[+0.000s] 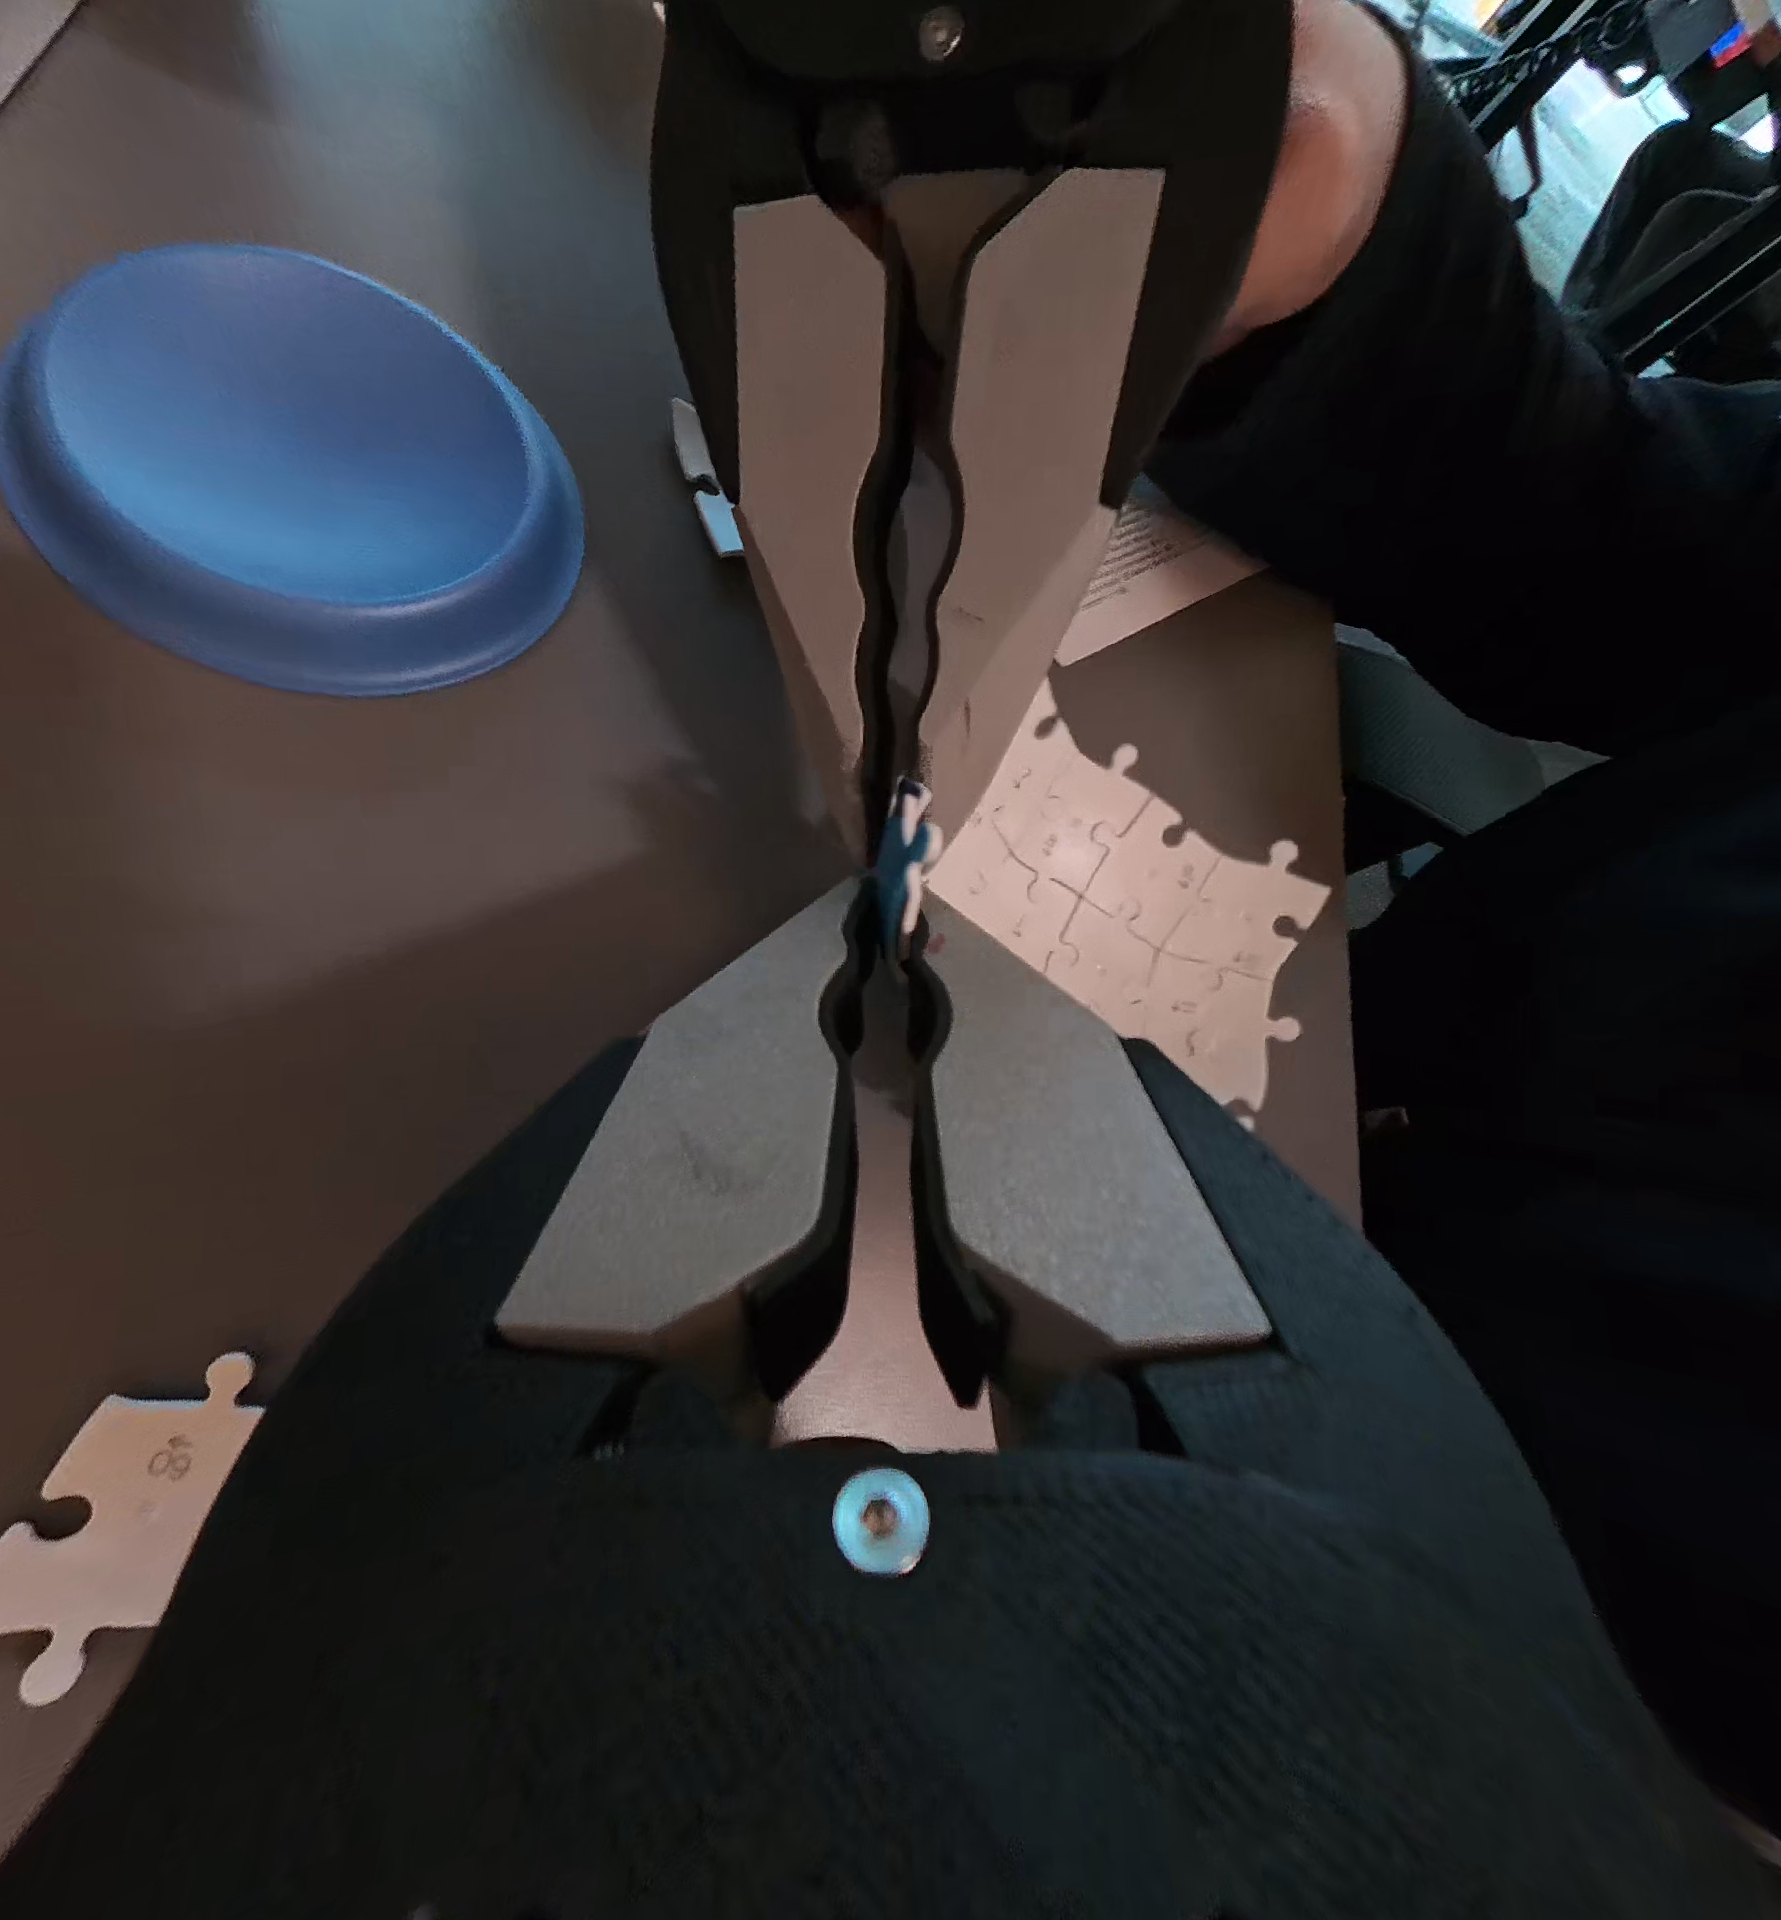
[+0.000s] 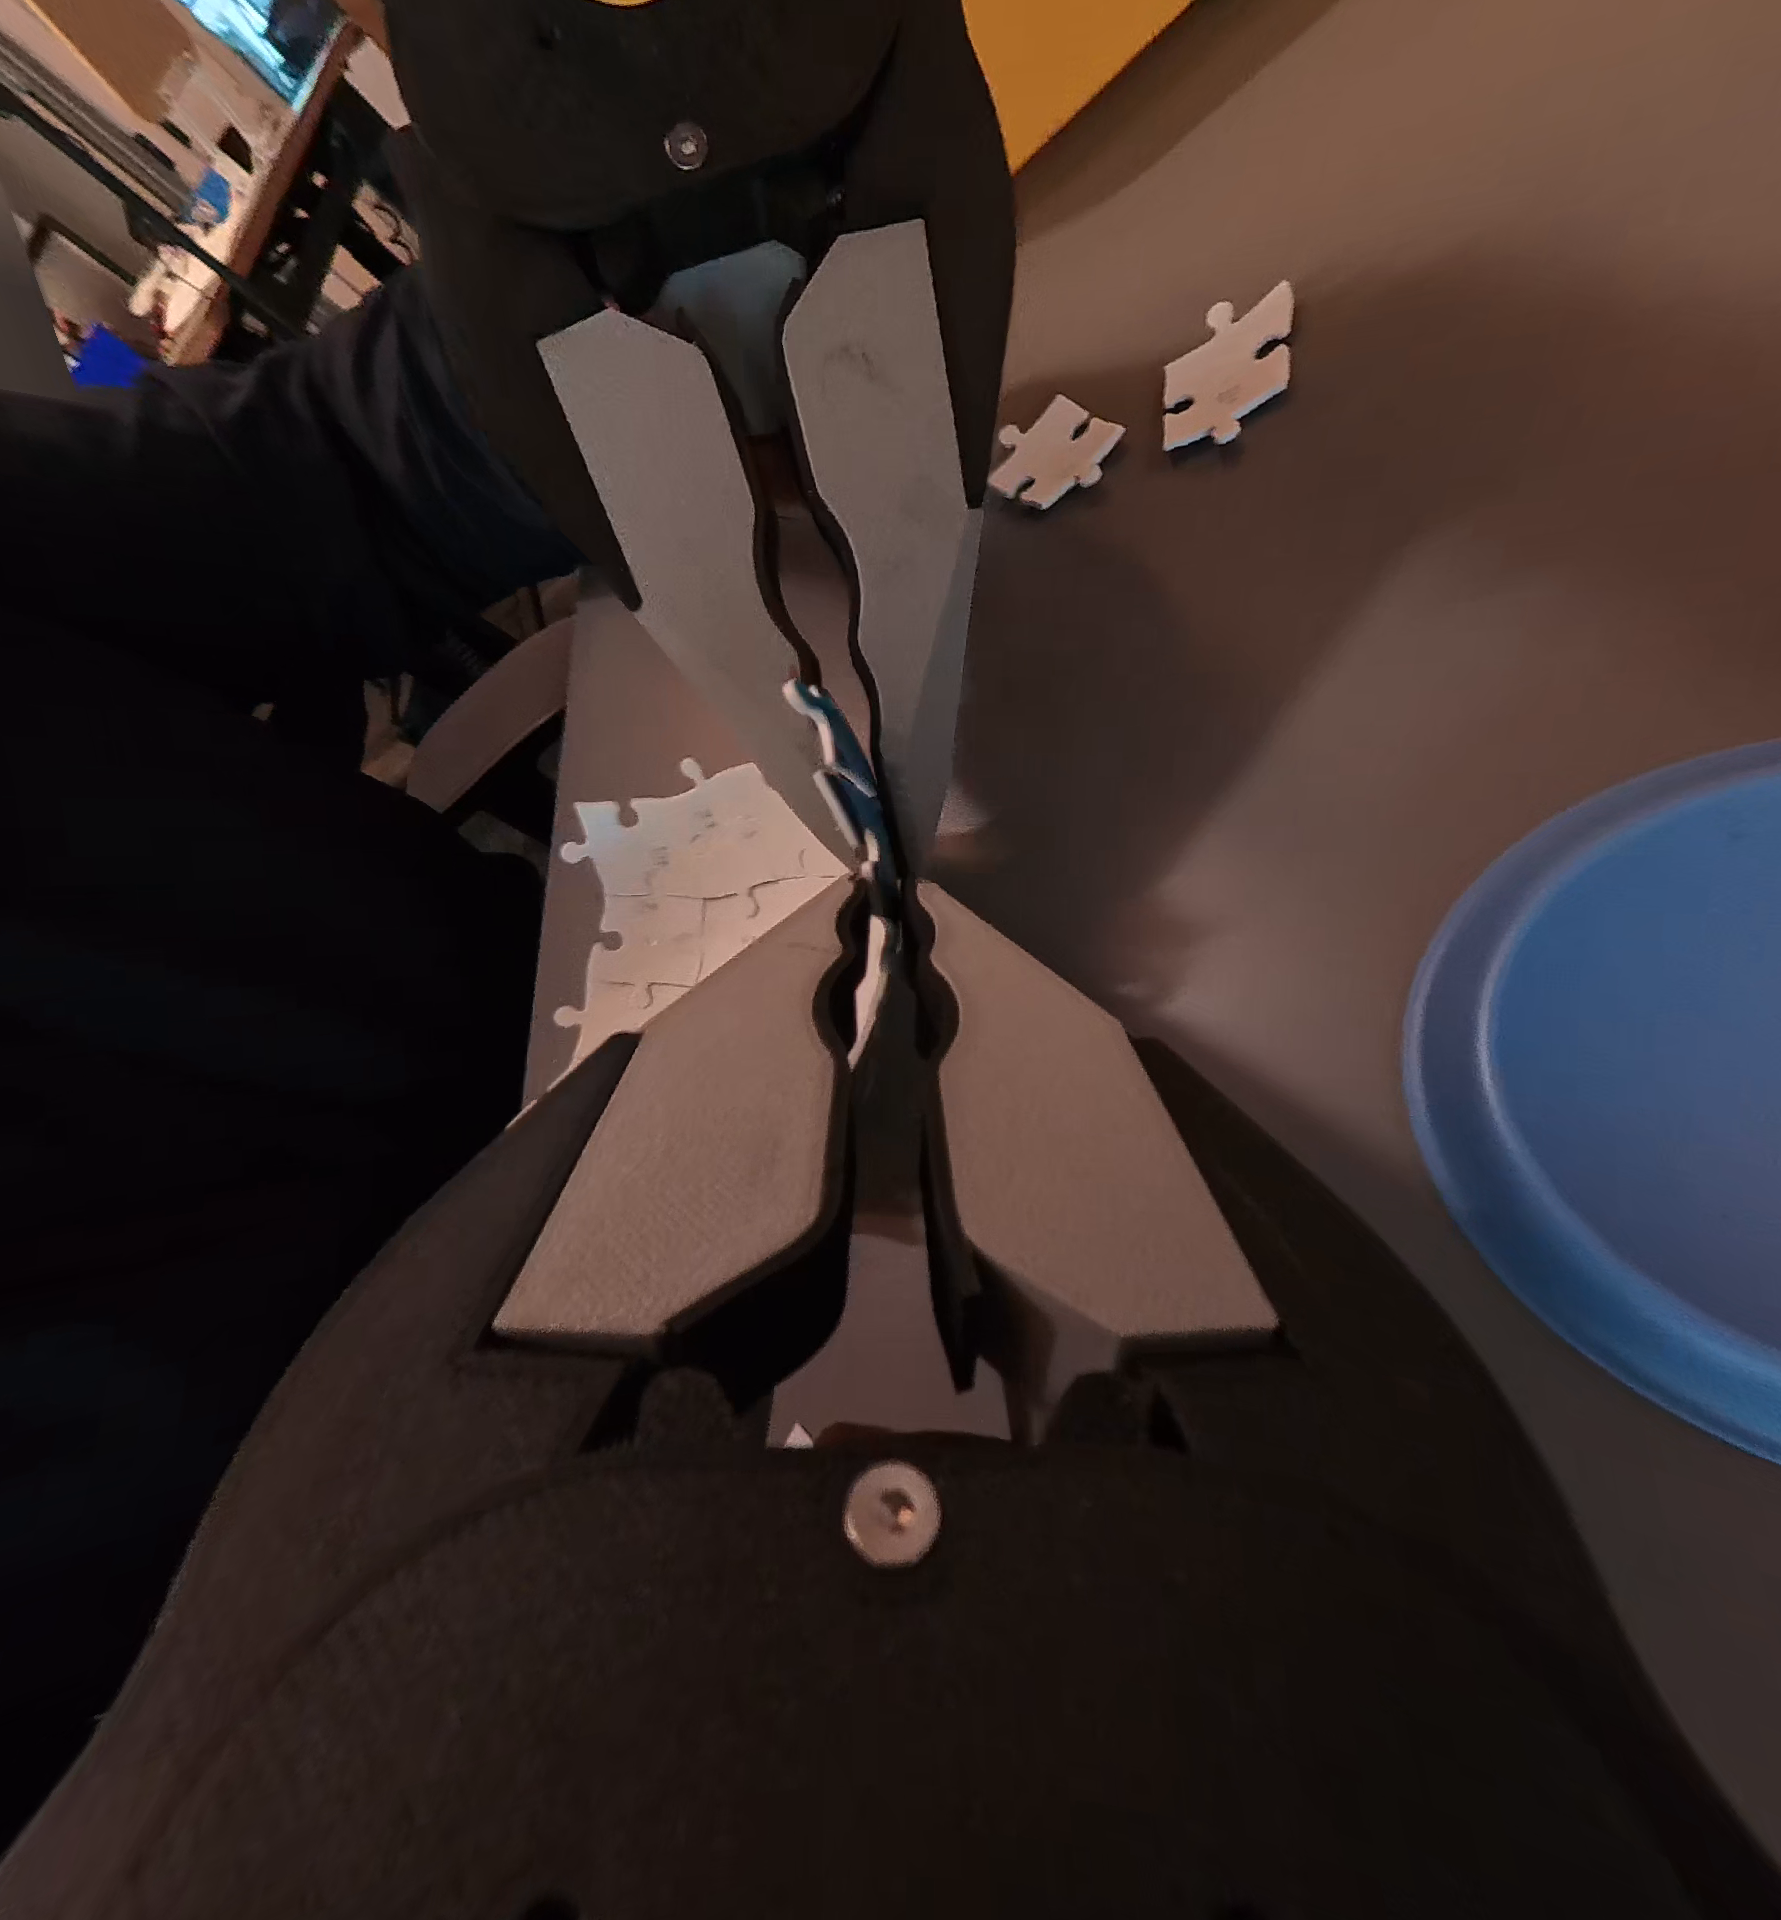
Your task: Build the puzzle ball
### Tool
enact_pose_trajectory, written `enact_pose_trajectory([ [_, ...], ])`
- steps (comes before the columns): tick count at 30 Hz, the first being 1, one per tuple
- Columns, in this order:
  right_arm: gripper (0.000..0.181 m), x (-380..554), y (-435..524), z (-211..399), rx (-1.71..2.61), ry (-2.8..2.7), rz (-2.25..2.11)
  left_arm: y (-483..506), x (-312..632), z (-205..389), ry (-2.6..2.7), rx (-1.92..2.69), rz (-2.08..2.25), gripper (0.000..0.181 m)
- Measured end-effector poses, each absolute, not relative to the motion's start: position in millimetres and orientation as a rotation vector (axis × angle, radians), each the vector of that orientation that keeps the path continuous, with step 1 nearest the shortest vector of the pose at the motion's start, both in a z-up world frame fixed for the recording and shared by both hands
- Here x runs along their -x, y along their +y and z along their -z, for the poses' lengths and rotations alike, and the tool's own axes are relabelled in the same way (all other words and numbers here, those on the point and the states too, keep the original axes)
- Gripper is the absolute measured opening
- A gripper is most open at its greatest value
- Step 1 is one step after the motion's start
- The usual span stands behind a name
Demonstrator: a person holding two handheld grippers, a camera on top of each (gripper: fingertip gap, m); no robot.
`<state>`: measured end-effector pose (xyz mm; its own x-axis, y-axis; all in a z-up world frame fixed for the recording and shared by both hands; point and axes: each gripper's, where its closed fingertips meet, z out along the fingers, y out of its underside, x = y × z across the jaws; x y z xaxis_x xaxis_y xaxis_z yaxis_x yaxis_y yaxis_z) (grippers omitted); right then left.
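Early going by the look of it: both grippers (image 1: 891,904) (image 2: 881,914) clenched tip to tip on puzzle pieces (image 2: 850,779) at frame centre, joined flat patch (image 1: 1146,914) right of centre, loose pieces (image 2: 1229,369) scattered, blue dish (image 1: 283,468) upper left.

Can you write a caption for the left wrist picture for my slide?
Two grippers, left and right, meet tip to tip, pinching blue-edged puzzle pieces above a brown table.
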<state>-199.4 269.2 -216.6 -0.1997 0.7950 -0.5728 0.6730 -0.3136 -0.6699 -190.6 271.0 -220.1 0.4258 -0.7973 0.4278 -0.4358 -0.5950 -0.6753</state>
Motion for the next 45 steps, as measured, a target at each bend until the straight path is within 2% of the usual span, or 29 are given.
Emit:
enact_pose_trajectory([
  [23,0.002,206,267,212,1.786,-1.788,-1.529,270,197,214,1.018,2.16,1.026,0.0],
  [45,0.0,203,258,210,1.734,-1.847,-1.536,261,195,209,0.988,2.136,1.197,0.0],
])
